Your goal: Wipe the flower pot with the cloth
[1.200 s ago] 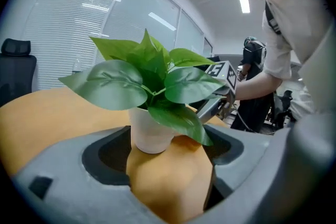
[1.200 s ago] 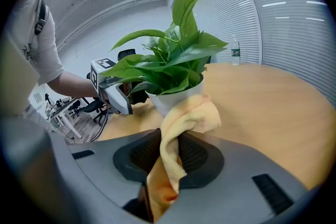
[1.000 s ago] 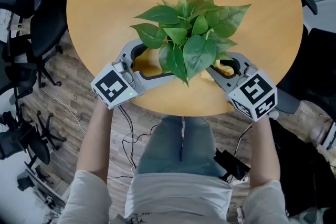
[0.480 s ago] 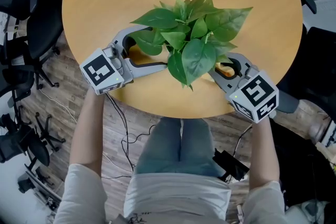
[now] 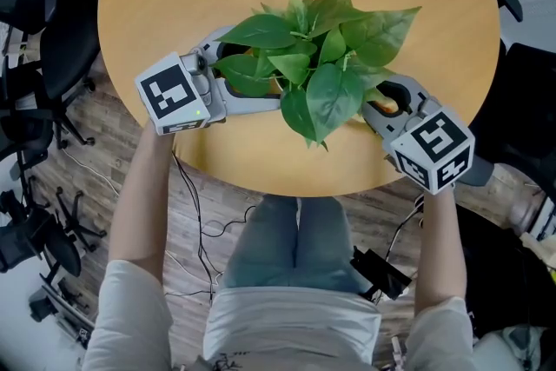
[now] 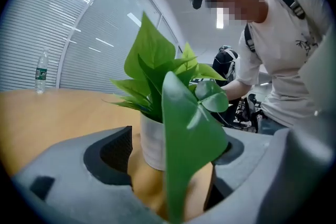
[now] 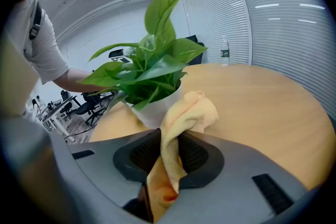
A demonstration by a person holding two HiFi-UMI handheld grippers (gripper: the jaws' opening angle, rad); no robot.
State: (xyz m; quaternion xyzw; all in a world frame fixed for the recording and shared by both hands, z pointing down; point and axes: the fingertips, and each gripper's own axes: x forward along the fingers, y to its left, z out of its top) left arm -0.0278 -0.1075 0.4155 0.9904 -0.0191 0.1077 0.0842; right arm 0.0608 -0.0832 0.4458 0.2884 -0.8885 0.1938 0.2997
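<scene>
The left gripper (image 6: 176, 147), at the flower pot's (image 6: 151, 141) nine o'clock, gapes wide, holding nothing. The right gripper (image 7: 168, 149), at four o'clock, pinches the yellow cloth (image 7: 186, 113).

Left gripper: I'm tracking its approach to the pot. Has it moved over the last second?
Yes. In the head view the left gripper went up-picture, away from the near edge of the table.

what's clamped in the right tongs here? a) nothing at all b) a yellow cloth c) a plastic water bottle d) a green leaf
b: the right gripper view shows the right tongs closed on the soft yellow cloth, whose bunched free end sticks up just short of the white flower pot.
</scene>
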